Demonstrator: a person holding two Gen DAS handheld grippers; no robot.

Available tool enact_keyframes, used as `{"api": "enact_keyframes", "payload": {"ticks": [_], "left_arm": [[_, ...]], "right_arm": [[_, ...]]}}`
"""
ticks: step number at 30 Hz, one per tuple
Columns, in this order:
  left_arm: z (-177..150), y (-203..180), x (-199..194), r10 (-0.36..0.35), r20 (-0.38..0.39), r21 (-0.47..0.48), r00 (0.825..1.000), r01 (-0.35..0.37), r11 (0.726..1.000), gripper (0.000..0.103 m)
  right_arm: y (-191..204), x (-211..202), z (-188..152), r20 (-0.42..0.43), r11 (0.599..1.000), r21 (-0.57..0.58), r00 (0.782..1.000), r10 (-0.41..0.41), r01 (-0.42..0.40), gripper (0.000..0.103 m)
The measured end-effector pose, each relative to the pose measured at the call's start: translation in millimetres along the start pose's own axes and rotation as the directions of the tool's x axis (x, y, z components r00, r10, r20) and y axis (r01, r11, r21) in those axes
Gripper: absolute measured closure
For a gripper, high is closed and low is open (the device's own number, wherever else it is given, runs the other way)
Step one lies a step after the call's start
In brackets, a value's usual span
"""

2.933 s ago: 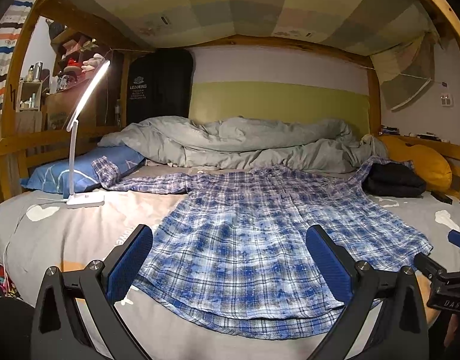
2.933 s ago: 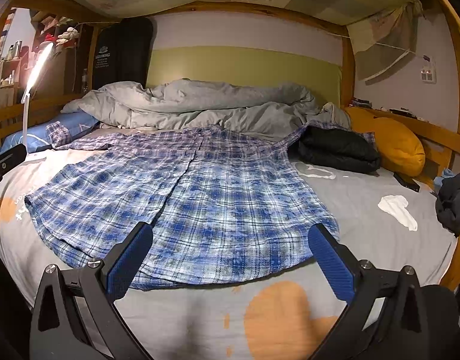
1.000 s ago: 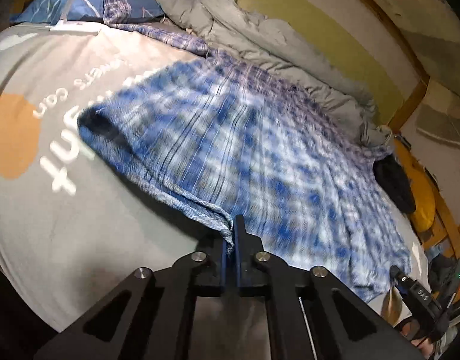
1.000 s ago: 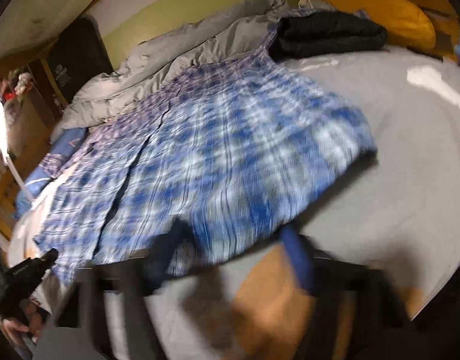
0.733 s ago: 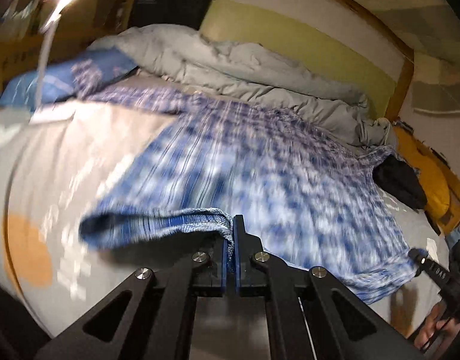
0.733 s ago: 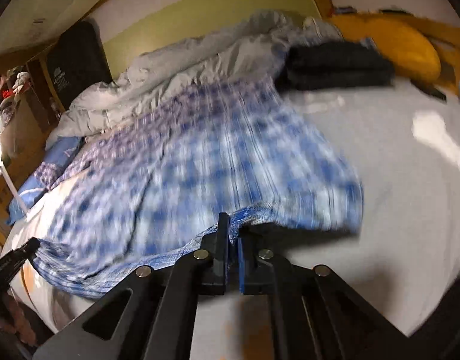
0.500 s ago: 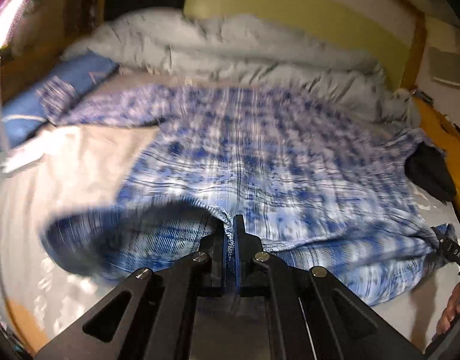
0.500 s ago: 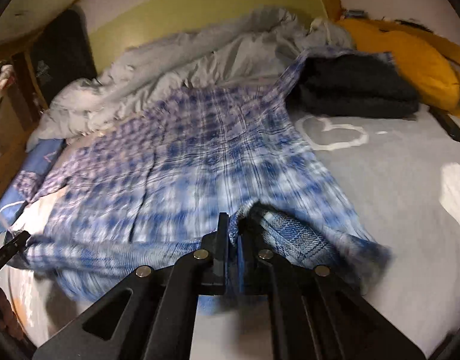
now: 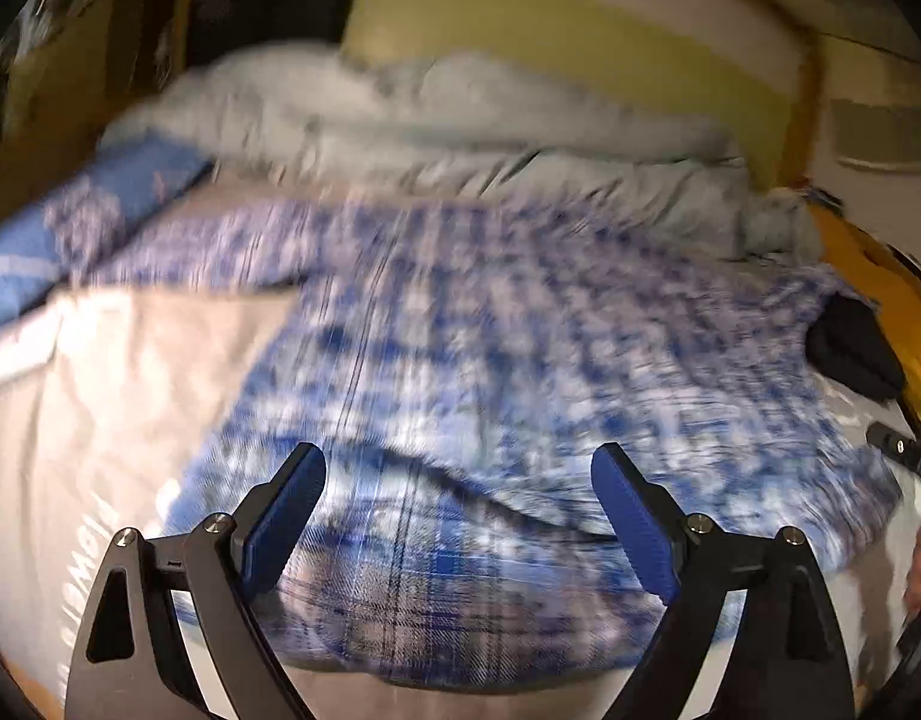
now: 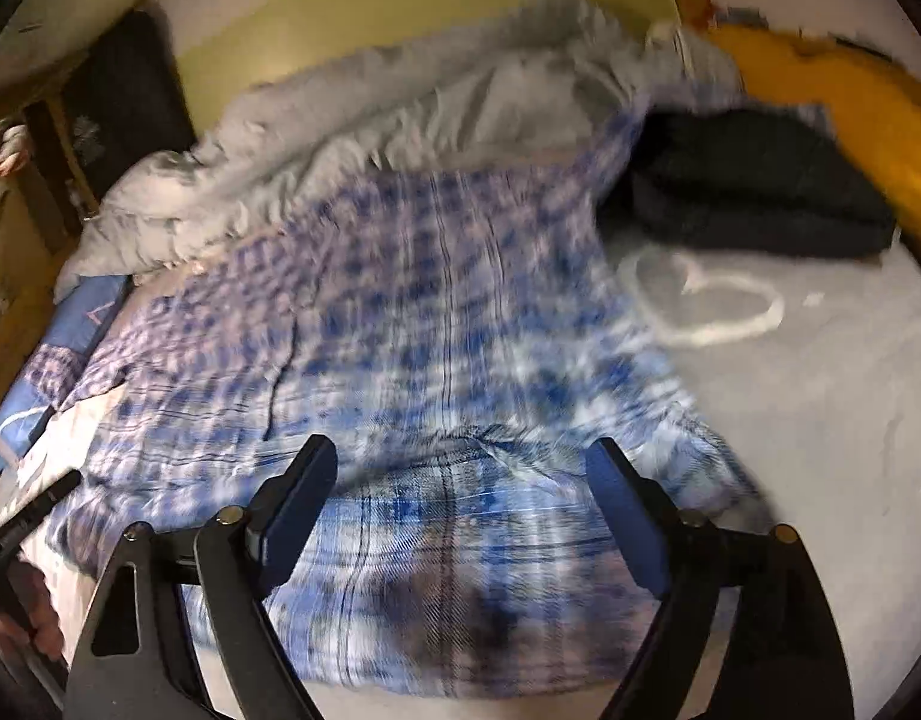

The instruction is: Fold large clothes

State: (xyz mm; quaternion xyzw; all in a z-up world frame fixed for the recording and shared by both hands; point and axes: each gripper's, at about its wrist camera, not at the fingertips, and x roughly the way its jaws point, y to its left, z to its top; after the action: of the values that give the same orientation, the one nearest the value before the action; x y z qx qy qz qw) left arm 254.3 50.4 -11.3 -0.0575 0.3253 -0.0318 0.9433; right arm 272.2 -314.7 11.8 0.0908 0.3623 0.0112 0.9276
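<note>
Now the blue plaid shirt [image 9: 490, 372] lies flat on the bed [image 9: 118, 396], collar toward the grey duvet [image 9: 460, 114], its folded-up hem directly beneath both tools. Left tool [image 9: 458, 516] and right tool [image 10: 460, 510] are opening, pinching nothing, equally near.

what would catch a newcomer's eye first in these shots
The big blue plaid shirt spread across the bed, its near hem folded up onto itself. Both the left gripper and right gripper hover over that fold, jaws opening, gripping nothing. A rumpled grey duvet is heaped behind.
</note>
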Motion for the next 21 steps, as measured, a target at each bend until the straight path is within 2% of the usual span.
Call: {"api": "enact_keyframes", "payload": {"ticks": [2, 4, 6, 8, 11, 12, 14, 17, 21], "left_arm": [[-1, -10, -6, -0.004, -0.021, 0.049, 1.000, 0.005, 0.999, 0.010], [-3, -21, 0, -0.039, -0.099, 0.086, 0.994, 0.047, 0.995, 0.010], [-9, -38, 16, -0.092, -0.226, 0.119, 0.970, 0.121, 0.985, 0.010], [-18, -60, 36, -0.119, -0.335, 0.154, 0.935, 0.179, 0.972, 0.010], [-26, -79, 59, -0.113, -0.362, 0.163, 0.925, 0.182, 0.970, 0.010], [-23, -82, 69, -0.101, -0.364, 0.165, 0.926, 0.171, 0.971, 0.010], [-9, -82, 89, -0.046, -0.323, 0.179, 0.945, 0.109, 0.978, 0.010], [18, -65, 109, 0.073, -0.282, 0.187, 0.957, -0.020, 0.982, 0.015], [38, -28, 86, 0.053, -0.208, 0.119, 0.977, -0.028, 0.993, 0.014]], "right_arm": [[-2, -11, -2, 0.011, 0.999, -0.046, 1.000, -0.009, 0.009, 0.002], [-2, -12, -4, -0.012, 0.994, -0.099, 0.999, -0.047, 0.045, 0.002], [-2, -5, -7, -0.054, 0.987, -0.142, 0.996, -0.077, 0.069, 0.002], [-3, 9, -11, -0.128, 0.979, -0.174, 0.984, -0.126, 0.102, 0.002], [-7, 18, -18, -0.147, 0.974, -0.170, 0.974, -0.175, 0.149, 0.002], [-10, 17, -20, -0.145, 0.974, -0.160, 0.973, -0.181, 0.158, 0.002], [-17, 13, -21, -0.135, 0.974, -0.154, 0.973, -0.188, 0.167, 0.002], [-30, 2, -21, -0.103, 0.962, -0.177, 0.968, -0.229, 0.209, 0.002], [-57, -6, -17, -0.076, 0.951, -0.171, 0.959, -0.273, 0.258, 0.002]]}}
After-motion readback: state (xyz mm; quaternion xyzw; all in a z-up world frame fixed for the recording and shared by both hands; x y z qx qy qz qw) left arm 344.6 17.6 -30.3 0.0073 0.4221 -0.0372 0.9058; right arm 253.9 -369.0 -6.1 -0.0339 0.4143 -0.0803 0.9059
